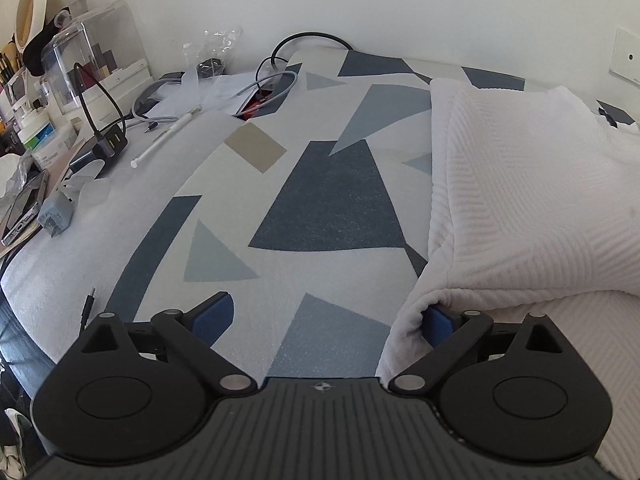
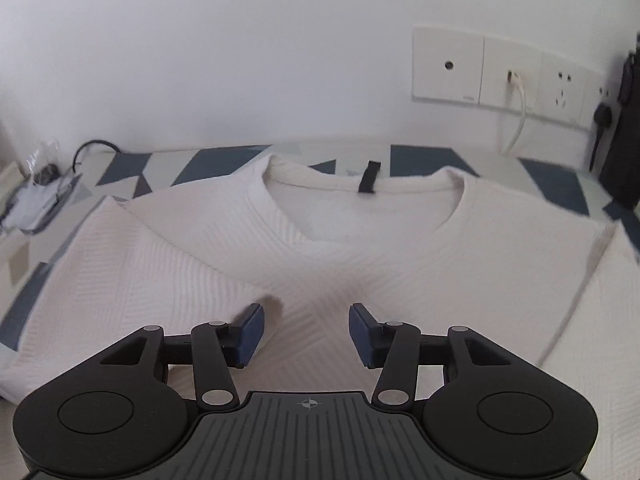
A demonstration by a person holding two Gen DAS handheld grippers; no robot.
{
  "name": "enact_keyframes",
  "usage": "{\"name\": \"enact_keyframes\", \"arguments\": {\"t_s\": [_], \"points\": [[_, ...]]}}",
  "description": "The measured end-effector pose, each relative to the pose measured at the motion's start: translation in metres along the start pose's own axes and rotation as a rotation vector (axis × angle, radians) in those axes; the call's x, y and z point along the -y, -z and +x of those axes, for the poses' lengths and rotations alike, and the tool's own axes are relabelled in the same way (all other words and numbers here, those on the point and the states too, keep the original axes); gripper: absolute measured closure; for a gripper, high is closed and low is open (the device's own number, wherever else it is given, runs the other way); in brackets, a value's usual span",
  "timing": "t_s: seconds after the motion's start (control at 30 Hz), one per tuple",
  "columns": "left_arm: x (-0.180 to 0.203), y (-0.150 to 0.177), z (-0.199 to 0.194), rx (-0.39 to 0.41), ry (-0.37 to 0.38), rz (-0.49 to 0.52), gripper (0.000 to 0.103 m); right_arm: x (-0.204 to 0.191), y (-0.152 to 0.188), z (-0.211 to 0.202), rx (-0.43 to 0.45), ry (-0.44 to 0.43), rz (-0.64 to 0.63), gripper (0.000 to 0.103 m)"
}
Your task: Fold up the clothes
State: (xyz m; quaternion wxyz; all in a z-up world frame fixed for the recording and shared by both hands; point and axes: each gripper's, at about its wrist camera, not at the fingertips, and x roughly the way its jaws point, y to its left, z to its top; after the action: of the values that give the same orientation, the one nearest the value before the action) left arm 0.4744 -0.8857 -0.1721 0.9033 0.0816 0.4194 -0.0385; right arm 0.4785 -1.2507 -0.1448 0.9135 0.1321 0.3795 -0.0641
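The white ribbed knit sweater (image 2: 320, 248) is lying spread on the blue-and-grey geometric-print bedcover (image 1: 320, 200), collar away from the jaws. The right gripper (image 2: 306, 330) is hovering over the chest panel, jaws partly apart and holding nothing. The left gripper (image 1: 326, 318) is standing wide apart at the folded side edge, one pad tucked against the fold, probably lining up a grasp.

Left tongs (image 1: 326, 320) gape wide beside folded white sweater (image 1: 520, 208) on patterned cloth (image 1: 320, 200).
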Motion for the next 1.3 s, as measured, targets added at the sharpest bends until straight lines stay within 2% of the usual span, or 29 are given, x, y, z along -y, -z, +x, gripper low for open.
{"name": "enact_keyframes", "arguments": {"t_s": [0.1, 0.23, 0.27, 0.37, 0.57, 0.67, 0.7, 0.73, 0.77, 0.8, 0.87, 0.97, 1.03, 1.1, 1.23, 1.3], "points": [[-0.002, 0.0, 0.001, -0.004, 0.006, -0.001, 0.003, 0.004, 0.009, -0.011, -0.025, -0.108, 0.05, 0.057], [-0.007, -0.001, 0.004, -0.015, 0.026, -0.018, 0.002, -0.013, 0.029, -0.026, -0.107, -0.325, -0.121, 0.057], [-0.008, -0.002, 0.004, -0.019, 0.032, -0.023, 0.002, -0.023, 0.036, -0.031, -0.109, -0.35, -0.197, 0.056], [-0.01, -0.003, 0.006, -0.027, 0.04, -0.025, 0.001, -0.049, 0.056, -0.035, -0.123, -0.377, -0.359, 0.055], [-0.01, -0.006, 0.007, -0.04, 0.045, -0.001, 0.001, -0.085, 0.072, -0.027, -0.138, -0.433, -0.438, 0.058], [-0.012, -0.007, 0.009, -0.052, 0.054, -0.021, 0.001, -0.098, 0.079, -0.027, -0.11, -0.411, -0.496, 0.058], [-0.013, -0.007, 0.009, -0.056, 0.058, -0.029, 0.001, -0.1, 0.08, -0.027, -0.103, -0.407, -0.499, 0.061], [-0.014, -0.007, 0.01, -0.06, 0.062, -0.036, 0.001, -0.1, 0.08, -0.026, -0.1, -0.405, -0.493, 0.067], [-0.015, -0.007, 0.01, -0.064, 0.066, -0.04, 0.001, -0.097, 0.079, -0.026, -0.103, -0.409, -0.481, 0.092], [-0.016, -0.008, 0.01, -0.066, 0.069, -0.039, 0.001, -0.092, 0.076, -0.026, -0.115, -0.423, -0.459, 0.097], [-0.016, -0.008, 0.01, -0.067, 0.072, -0.027, 0.001, -0.077, 0.066, -0.03, -0.147, -0.496, -0.371, 0.097], [-0.015, -0.009, 0.01, -0.069, 0.084, -0.003, 0.001, -0.046, 0.048, -0.041, -0.197, -0.649, -0.169, 0.098], [-0.015, -0.008, 0.01, -0.076, 0.106, 0.007, 0.001, -0.025, 0.037, -0.042, -0.258, -0.71, -0.053, 0.098], [-0.016, -0.007, 0.01, -0.079, 0.118, 0.011, 0.0, -0.017, 0.037, -0.038, -0.336, -0.712, -0.038, 0.097], [-0.016, -0.006, 0.01, -0.077, 0.119, 0.008, 0.0, -0.015, 0.047, -0.029, -0.461, -0.565, -0.16, 0.092], [-0.016, -0.006, 0.01, -0.077, 0.12, 0.006, 0.0, -0.008, 0.045, -0.03, -0.437, -0.518, -0.161, 0.073]]}}
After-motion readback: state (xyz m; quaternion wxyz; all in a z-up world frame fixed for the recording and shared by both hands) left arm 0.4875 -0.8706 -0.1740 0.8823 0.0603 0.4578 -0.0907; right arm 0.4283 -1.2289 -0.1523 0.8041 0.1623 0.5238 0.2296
